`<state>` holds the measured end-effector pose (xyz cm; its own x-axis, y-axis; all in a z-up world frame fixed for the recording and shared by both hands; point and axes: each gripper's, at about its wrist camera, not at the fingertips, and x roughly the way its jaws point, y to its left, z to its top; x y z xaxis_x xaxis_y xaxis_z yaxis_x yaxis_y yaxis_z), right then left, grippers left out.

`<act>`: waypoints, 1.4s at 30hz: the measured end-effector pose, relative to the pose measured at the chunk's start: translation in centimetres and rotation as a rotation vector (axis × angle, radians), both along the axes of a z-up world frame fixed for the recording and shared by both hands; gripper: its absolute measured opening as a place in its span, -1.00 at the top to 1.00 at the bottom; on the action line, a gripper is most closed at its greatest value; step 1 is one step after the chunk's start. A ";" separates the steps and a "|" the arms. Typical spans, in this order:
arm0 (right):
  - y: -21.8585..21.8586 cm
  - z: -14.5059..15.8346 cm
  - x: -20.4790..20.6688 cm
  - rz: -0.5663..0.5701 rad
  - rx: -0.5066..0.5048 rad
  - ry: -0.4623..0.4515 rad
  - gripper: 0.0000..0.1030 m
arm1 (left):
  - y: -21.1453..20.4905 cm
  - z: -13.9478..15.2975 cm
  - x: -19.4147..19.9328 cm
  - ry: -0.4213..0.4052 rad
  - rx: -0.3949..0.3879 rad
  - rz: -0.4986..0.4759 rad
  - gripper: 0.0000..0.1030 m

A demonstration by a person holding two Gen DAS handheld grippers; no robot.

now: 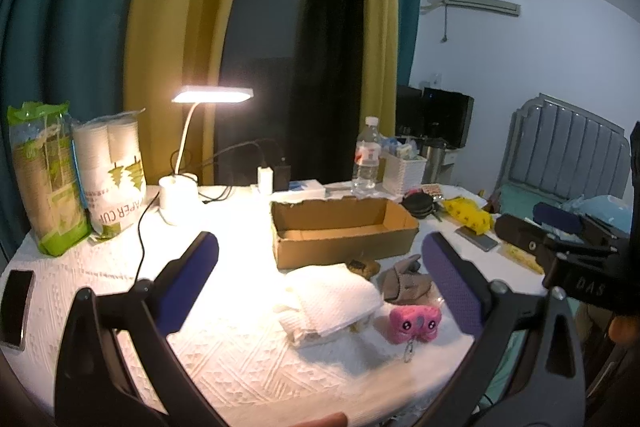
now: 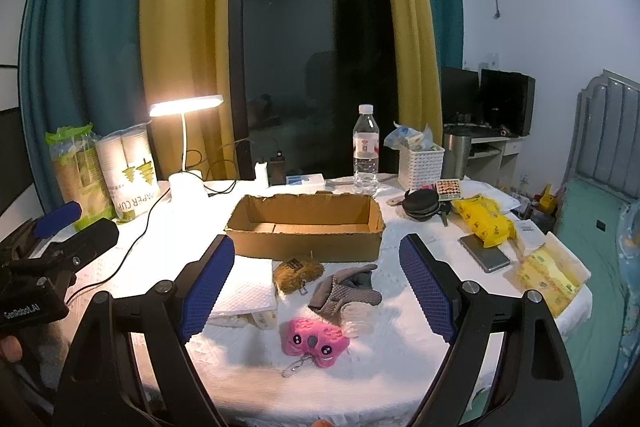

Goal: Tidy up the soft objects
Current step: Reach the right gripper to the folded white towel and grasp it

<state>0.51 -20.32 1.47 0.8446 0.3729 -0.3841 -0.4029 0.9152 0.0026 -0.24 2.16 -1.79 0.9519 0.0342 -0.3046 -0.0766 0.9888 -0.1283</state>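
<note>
Nearest to the right wrist camera is the right gripper [image 2: 316, 279], its blue-padded fingers spread wide and holding nothing, above the near edge of the white table [image 2: 240, 379]. Between the fingers, at about 6 o'clock in this view, lies a pink plush keychain [image 2: 313, 341] with two black eyes and a small metal chain. Just behind it, toward 12 o'clock, is a grey glove [image 2: 344, 289], knitted and crumpled, and at 11 o'clock from the glove sits a brown fuzzy pouch [image 2: 298, 273] with a dark label that I cannot read. A folded white towel [image 2: 246, 291] lies at 9 o'clock from the plush, partly behind the left finger. Further at 12 o'clock stands an open cardboard box [image 2: 304, 223], with nothing visible inside.

The left gripper [image 1: 320, 279] is also spread open and holds nothing; in its view the towel is between the fingers. On its body, seen from the right camera, is written "GenRobot.AI". A bag of cups [image 2: 132, 175] at 10 o'clock reads "PAPER CUP"
</note>
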 end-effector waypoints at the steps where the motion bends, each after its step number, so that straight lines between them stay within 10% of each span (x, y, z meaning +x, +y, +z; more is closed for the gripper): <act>1: 0.2 -0.1 0.2 0.003 -0.001 0.003 -0.69 | 0.1 -0.1 0.1 0.004 0.000 0.002 -0.99; 42: 16.4 -13.4 9.8 0.192 -0.362 0.290 -0.69 | 11.7 -11.3 6.8 0.267 -0.190 0.145 -0.99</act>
